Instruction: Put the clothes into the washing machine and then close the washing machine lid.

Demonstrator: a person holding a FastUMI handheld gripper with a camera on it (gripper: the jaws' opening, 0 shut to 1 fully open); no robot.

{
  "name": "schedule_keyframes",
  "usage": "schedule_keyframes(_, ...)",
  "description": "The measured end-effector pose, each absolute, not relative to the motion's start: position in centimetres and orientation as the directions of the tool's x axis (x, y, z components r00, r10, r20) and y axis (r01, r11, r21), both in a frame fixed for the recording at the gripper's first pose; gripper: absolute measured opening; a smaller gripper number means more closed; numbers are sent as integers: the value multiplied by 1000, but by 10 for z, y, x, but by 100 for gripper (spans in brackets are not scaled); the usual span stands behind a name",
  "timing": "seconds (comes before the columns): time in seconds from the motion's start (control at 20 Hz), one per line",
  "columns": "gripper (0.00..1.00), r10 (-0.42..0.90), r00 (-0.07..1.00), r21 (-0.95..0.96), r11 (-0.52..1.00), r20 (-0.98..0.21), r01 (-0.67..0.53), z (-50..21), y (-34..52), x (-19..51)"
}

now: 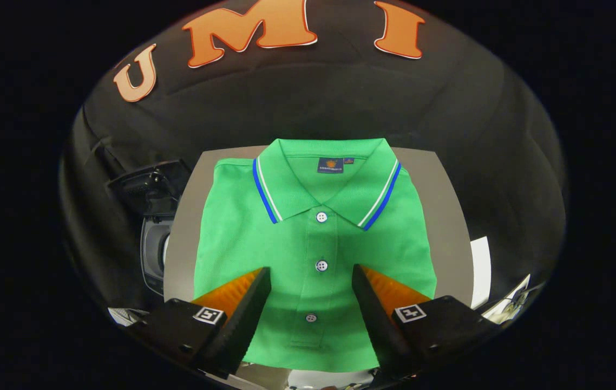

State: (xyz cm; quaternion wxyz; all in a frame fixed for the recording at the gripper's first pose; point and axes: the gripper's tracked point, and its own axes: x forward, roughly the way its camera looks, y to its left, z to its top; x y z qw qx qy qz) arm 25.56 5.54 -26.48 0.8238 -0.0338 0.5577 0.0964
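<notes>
Spread wide apart, the gripper [312,276], holding nothing, fingers set either side of the button placket, probably so the next closing can pinch a fold of cloth at the chest. Whether touching the fabric or hovering just above it, impossible to tell. Between and beneath the fingers, the green polo shirt [313,244]: neatly folded, face up, collar at the far end, three buttons in a row down the middle, laid flat most likely for an easy first pick. Under the shirt, a grey table [451,216], bare at both sides. Beside the table's left edge, lower down, the washing machine [152,246], a dark body with a round opening; lid state hard to read. Nothing loaded yet; grasp and carry still to come.
</notes>
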Motion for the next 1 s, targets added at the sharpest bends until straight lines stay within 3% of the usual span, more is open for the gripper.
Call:
schedule_keyframes(0.15,98,117,347,49,979,-930,-200,-264,58,256)
schedule_keyframes(0.45,14,142,410,115,989,-901,-90,-260,57,259)
schedule_keyframes(0.5,9,150,431,125,988,-890,-88,-262,56,262)
schedule_keyframes(0.75,8,133,664,90,991,-736,-100,-262,58,263)
schedule_keyframes(1.0,8,141,926,228,972,-351,-62,-246,62,268)
